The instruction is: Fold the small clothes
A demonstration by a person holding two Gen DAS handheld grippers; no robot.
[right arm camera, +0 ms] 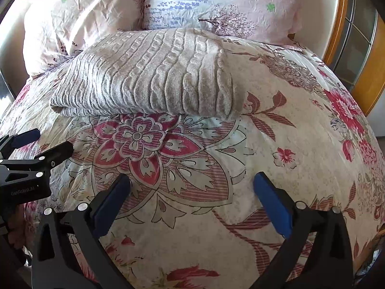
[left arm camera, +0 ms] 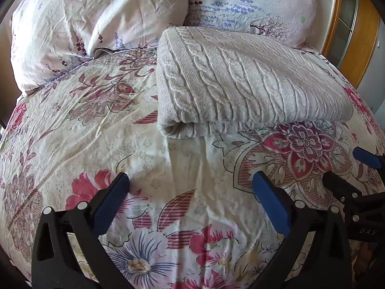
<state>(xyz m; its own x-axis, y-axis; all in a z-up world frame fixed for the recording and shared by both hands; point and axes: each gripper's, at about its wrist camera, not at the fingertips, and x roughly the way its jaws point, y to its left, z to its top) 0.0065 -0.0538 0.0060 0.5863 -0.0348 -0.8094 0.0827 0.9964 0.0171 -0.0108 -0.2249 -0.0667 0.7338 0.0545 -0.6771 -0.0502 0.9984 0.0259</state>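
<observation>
A beige cable-knit sweater (left arm camera: 240, 82) lies folded into a thick rectangle on the floral bedspread (left arm camera: 84, 132), just before the pillows. It also shows in the right wrist view (right arm camera: 149, 79). My left gripper (left arm camera: 191, 183) is open and empty, above the bedspread a short way in front of the sweater's near edge. My right gripper (right arm camera: 192, 183) is open and empty too, in front of the sweater's right half. The right gripper shows at the right edge of the left wrist view (left arm camera: 346, 166). The left gripper shows at the left edge of the right wrist view (right arm camera: 45, 142).
Two floral pillows (left arm camera: 84, 19) (left arm camera: 252, 0) lean at the head of the bed behind the sweater. A wooden-framed cabinet with glass panes (right arm camera: 356, 38) stands at the far right. The bedspread runs wide to the left and right of the sweater.
</observation>
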